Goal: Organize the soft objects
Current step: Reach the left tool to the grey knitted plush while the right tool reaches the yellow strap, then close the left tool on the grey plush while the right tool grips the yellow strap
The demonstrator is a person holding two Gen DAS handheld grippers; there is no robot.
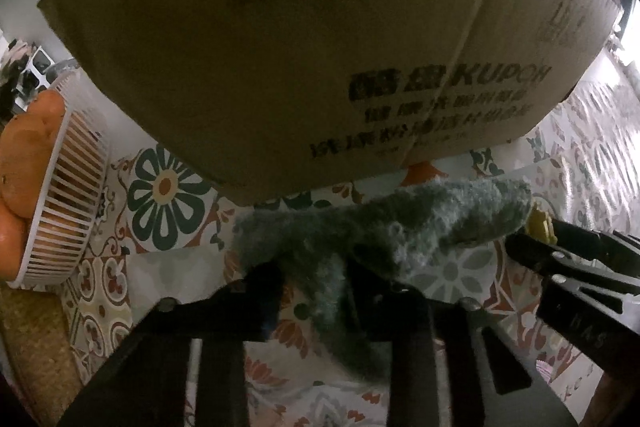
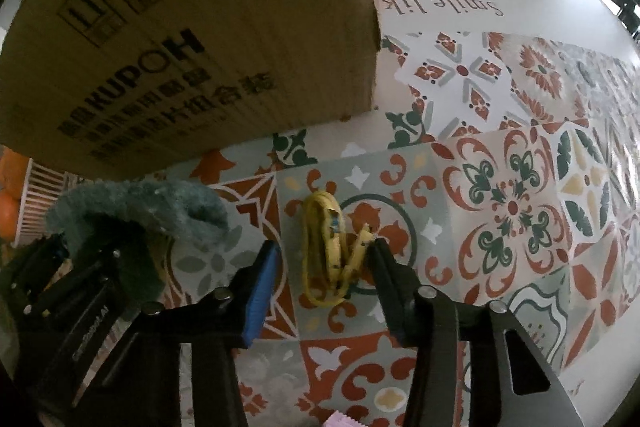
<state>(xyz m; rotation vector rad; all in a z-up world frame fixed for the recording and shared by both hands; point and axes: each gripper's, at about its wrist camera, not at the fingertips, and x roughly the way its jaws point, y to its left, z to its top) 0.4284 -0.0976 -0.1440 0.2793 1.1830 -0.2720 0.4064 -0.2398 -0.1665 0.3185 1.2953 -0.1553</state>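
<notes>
A grey-teal fuzzy soft piece (image 1: 420,223) lies on the patterned tablecloth just in front of a cardboard box (image 1: 300,47). My left gripper (image 1: 312,279) is shut on its near end, and the fuzz bulges out between the black fingers. The right wrist view shows the same piece (image 2: 160,203) at the left, with the left gripper's fingers (image 2: 92,267) on it. A coiled yellow cord (image 2: 324,247) lies on the cloth between the fingers of my right gripper (image 2: 323,247). The right finger touches the cord. The blue pad (image 2: 264,291) stands a little off it.
The cardboard box (image 2: 200,27) rises close ahead of both grippers. A white slatted basket (image 1: 68,195) holding oranges stands at the left, on a woven mat (image 1: 32,347). The tiled-pattern tablecloth (image 2: 520,187) stretches away to the right. Something pink (image 2: 340,421) shows at the bottom edge.
</notes>
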